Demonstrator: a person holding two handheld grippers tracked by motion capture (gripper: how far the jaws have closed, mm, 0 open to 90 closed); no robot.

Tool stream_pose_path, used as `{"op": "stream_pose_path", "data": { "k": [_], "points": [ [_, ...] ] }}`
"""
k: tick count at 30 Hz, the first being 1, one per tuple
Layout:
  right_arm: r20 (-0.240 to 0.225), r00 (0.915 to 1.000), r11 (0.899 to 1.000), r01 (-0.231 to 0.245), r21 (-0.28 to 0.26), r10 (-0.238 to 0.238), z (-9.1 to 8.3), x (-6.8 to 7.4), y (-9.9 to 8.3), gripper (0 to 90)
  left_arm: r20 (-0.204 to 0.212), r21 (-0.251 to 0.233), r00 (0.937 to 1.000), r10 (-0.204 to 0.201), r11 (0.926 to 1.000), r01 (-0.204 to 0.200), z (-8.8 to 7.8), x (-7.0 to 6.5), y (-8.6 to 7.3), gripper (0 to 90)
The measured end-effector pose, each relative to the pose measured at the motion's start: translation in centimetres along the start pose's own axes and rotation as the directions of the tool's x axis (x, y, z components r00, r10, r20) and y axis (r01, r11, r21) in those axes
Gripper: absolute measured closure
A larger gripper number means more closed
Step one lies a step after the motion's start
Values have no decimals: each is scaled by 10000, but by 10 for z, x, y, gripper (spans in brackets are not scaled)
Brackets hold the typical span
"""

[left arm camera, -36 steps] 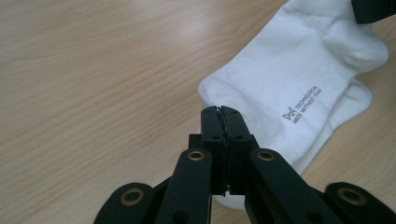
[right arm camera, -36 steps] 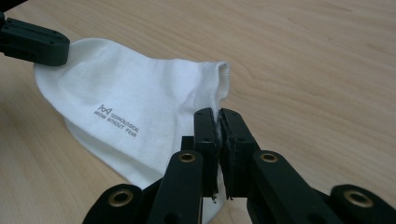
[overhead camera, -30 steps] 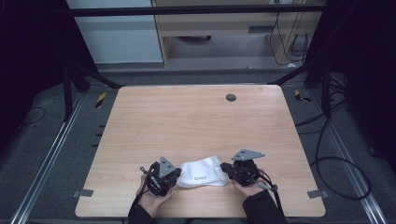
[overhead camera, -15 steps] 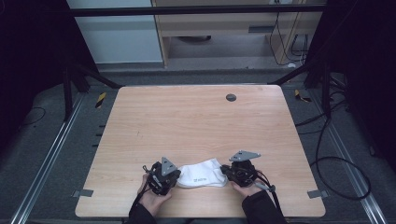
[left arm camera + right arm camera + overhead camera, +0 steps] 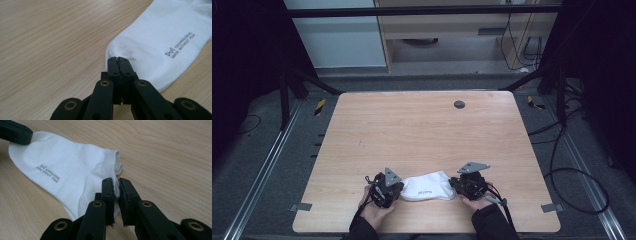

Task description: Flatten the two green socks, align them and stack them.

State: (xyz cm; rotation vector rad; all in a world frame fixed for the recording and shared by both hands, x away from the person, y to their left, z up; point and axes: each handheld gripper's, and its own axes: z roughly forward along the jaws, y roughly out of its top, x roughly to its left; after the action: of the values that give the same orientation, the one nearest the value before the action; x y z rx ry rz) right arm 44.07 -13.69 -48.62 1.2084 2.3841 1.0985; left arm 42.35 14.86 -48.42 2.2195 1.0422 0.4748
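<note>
Two grips differ: left gripper (image 5: 119,60) pinches the sock (image 5: 160,42) tight, right gripper (image 5: 115,182) has just been loosening on its cuff, so free it cleanly.

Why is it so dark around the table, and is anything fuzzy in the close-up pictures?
High view: the light falls on the table; the surroundings are nearly black. Left gripper view: the white sock lettering is sharp, the jaws' base blurs. Right gripper view: soft shadow under the sock, no glare.
</note>
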Motion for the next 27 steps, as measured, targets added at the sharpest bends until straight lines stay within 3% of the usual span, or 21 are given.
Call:
{"op": "stream_pose_path", "data": {
  "k": [5, 8, 12, 16, 21, 23, 27],
  "points": [
    [42, 10000, 10000, 70, -20, -70, 1, -1, -1, 787, -64, -90, 9999, 115, 9999, -115, 1, -1, -1, 881],
    [72, 9999, 9998, 117, -163, -116, -2, 0, -1, 754, -65, -414, 10000, 17, 9991, -20, 0, 0, -1, 808],
    [65, 9997, 9973, 233, -700, -229, -9, -1, 1, 736, -56, -963, 10000, -52, 9953, 47, -8, 2, 1, 732],
    [-32, 9995, 9915, 309, -1267, -316, -14, 3, 3, 759, 12, -1420, 10000, -8, 9899, 10, -16, -2, 4, 746],
    [-688, 9963, 9882, 408, -1473, -513, -9, 10, 2, 833, 191, -1149, 9995, 258, 9931, -235, -11, -10, 4, 834],
    [-981, 9933, 9910, 482, -1248, -607, -4, 14, 0, 862, 248, -933, 9992, 313, 9952, -289, -5, -11, 2, 856],
    [-1113, 9911, 9949, 644, -778, -729, 3, 18, -3, 892, 262, -554, 9982, 540, 9971, -525, 5, -12, 0, 869]
  ]
}}
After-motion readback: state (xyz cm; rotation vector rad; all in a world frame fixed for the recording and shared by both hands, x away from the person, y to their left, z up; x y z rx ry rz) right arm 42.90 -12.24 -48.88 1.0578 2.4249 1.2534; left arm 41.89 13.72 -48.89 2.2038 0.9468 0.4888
